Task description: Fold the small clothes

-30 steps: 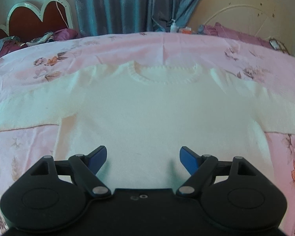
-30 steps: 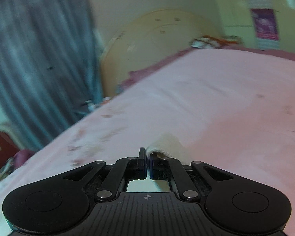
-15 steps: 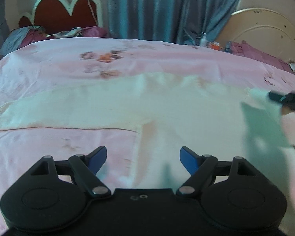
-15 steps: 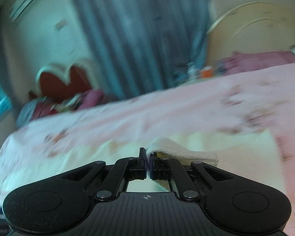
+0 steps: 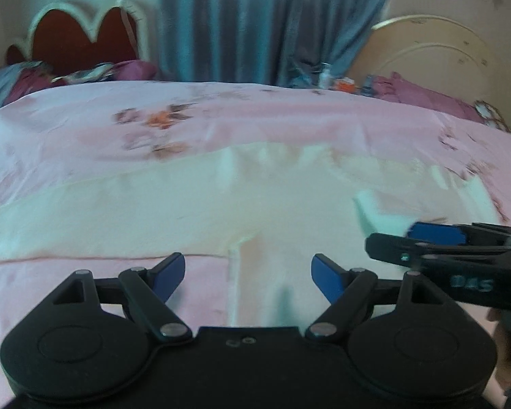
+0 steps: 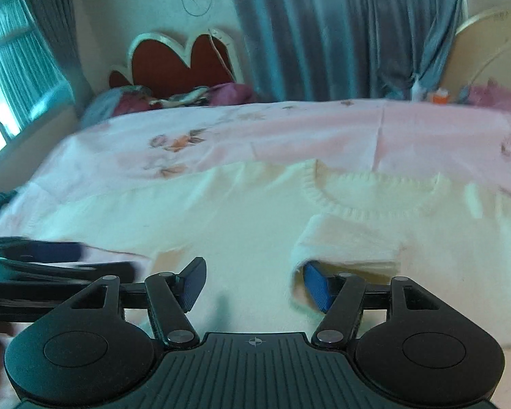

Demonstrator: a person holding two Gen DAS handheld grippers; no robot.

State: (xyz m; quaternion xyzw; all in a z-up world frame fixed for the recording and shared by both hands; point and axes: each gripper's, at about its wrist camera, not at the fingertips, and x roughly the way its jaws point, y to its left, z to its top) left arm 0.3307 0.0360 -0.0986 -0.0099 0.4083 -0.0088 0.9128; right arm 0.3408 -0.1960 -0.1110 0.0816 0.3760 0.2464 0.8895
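Observation:
A small cream knit sweater [image 6: 242,225] lies flat on the pink floral bedsheet [image 6: 289,129], neckline away from me. Its right sleeve [image 6: 351,242] is folded across the chest, the cuff end draped against my right gripper's right finger. My right gripper [image 6: 255,284] is open just above the sweater's body. My left gripper [image 5: 247,272] is open and empty, over the sweater [image 5: 173,204] where the left sleeve meets the side seam. The right gripper [image 5: 436,242] shows from the side in the left wrist view; the left gripper [image 6: 51,259] shows blurred in the right wrist view.
A red heart-shaped headboard [image 6: 177,58] with pillows and bedding stands at the far left. Blue curtains [image 6: 340,27] hang behind the bed. A cream headboard [image 5: 436,58] and small bottles [image 5: 327,76] are at the far right. A window [image 6: 10,78] is on the left.
My right gripper carried the right sleeve across the sweater, then opened and let it go. My left gripper shifted left toward the left sleeve and stayed open.

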